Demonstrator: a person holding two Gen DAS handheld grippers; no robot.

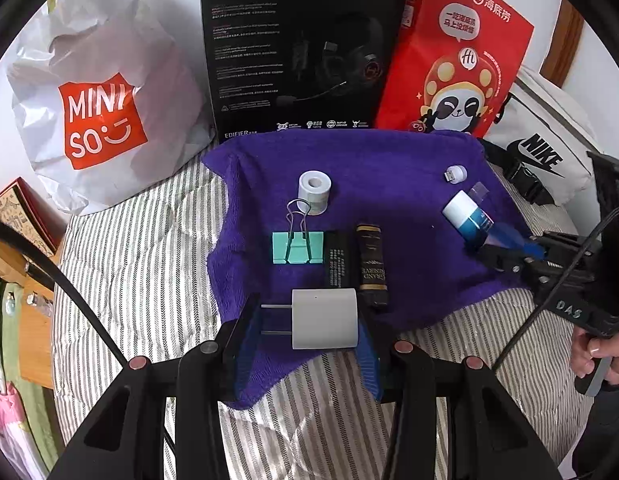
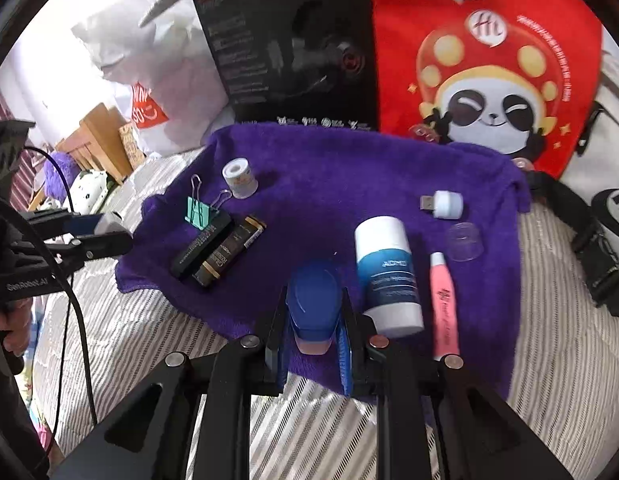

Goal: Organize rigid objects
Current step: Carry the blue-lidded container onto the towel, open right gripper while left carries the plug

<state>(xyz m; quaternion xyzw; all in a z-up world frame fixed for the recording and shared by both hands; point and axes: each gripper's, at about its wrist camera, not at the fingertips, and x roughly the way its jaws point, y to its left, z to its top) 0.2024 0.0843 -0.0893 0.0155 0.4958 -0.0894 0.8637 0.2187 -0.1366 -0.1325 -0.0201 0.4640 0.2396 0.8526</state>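
Four things already sit in a tidy cluster on the left half of the purple towel [image 1: 389,168]: the white tape roll [image 1: 314,192], the teal binder clip [image 1: 297,246] just below it, and the two dark slim boxes [image 1: 355,264] lying side by side against the clip. The left gripper [image 1: 305,320] has its fingers closed on a white plug adapter [image 1: 324,319], held at the near edge of that cluster just below the boxes, prongs pointing left; by my judgement it is about to join the row. Further right, things look unsorted: the white-and-blue bottle [image 2: 389,276] lies on its side, and the small white USB light [image 2: 443,203] sits well apart near the far right corner. The right gripper [image 2: 314,320] is clamped on a blue-capped object [image 2: 314,304] with a pale pink base, held low over the towel's near edge beside the bottle. So roughly half the sorting seems done, with the right-hand group and both held items left. The right wrist view shows a pink tube [image 2: 445,304] just beside the bottle and a clear cap [image 2: 464,242] near the USB light; the left wrist view hides the tube behind the bottle and barely shows the cap. The left wrist view, in turn, shows the adapter's prongs plainly, while the other view gives only a glimpse of it.
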